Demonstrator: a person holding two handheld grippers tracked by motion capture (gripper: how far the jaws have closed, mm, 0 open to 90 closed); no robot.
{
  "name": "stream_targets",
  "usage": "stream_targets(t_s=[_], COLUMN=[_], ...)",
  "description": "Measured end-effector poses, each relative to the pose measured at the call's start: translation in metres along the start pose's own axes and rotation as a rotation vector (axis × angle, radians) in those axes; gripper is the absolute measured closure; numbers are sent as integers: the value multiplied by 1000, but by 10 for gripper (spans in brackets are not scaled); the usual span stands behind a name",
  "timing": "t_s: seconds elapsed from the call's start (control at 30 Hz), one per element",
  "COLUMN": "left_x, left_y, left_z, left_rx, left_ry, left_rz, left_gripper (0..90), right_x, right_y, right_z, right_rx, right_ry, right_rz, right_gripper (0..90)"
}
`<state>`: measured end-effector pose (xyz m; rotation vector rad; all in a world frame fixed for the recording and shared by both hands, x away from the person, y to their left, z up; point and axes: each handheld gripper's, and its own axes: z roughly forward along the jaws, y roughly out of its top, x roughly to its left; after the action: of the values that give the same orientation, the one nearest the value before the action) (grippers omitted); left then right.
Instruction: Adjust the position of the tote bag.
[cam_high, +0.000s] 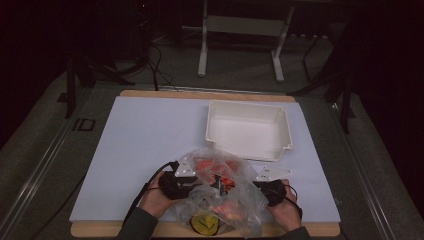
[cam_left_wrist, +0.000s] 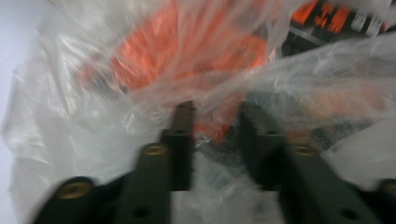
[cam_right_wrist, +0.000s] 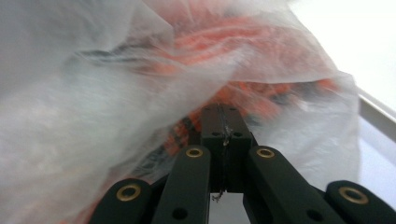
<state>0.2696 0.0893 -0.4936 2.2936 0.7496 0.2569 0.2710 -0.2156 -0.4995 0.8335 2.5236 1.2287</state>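
A: Entry, high view. Clear plastic bag (cam_high: 220, 192) sits at lower centre of the frame, on the white table sheet (cam_high: 150, 145), near the front edge. Orange items (cam_high: 216, 170) show through the film; a yellow round thing (cam_high: 204, 224) lies at the bag's lower end. What do you have on the tongs?

B: Left gripper (cam_high: 176, 184) is at the bag's left flank, held by the left hand (cam_high: 156, 199). In the left gripper view the left gripper (cam_left_wrist: 217, 114) has its jaws apart, with a clear gap between the tips. The plastic bag (cam_left_wrist: 93, 121) film is bunched across that gap. The picture is blurred, so I cannot tell whether the pads press on the film.

A: And the other side?

B: Right gripper (cam_high: 267, 191) is at the bag's right flank, right hand (cam_high: 286, 210) behind it. In the right gripper view the right gripper (cam_right_wrist: 223, 112) has its jaws brought fully together, faces touching, and a thin edge of the plastic bag (cam_right_wrist: 140, 93) film appears pinched in the seam between them.

A: Anything else on the table?

B: White tray (cam_high: 287, 135), upper right of centre in the high view, just beyond the bag and apart from both grippers. In the right gripper view a pale rim shows at the right edge; I cannot tell whether it is the tray.
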Motion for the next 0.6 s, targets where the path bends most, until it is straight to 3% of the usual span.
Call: stream_targets(t_s=[0.03, 0.1, 0.27, 0.37, 0.47, 0.6], left_x=[1, 4, 14, 20, 21, 20], left_y=[-1, -4, -16, -23, -25, -25], left_z=[0, -2, -10, -12, -13, -11], left_rx=[5, 6, -5, -8, -12, -10], left_ry=[3, 13, 55, 67, 71, 75], left_rz=[1, -19, -67, -93, -103, -98], left_gripper=[827, 874, 881, 881, 880, 880], right_x=[-1, -4, -5, 1, 5, 10], right_y=[0, -2, -5, -8, -12, -16], right_z=[-1, -4, -17, -26, -34, -43], right_rx=[0, 5, -16, -25, -34, -33], right_ry=[-4, -20, -5, 19, 41, 43], right_rz=[1, 8, 16, 2, -8, -32], right_gripper=[899, 900, 893, 687, 568, 494])
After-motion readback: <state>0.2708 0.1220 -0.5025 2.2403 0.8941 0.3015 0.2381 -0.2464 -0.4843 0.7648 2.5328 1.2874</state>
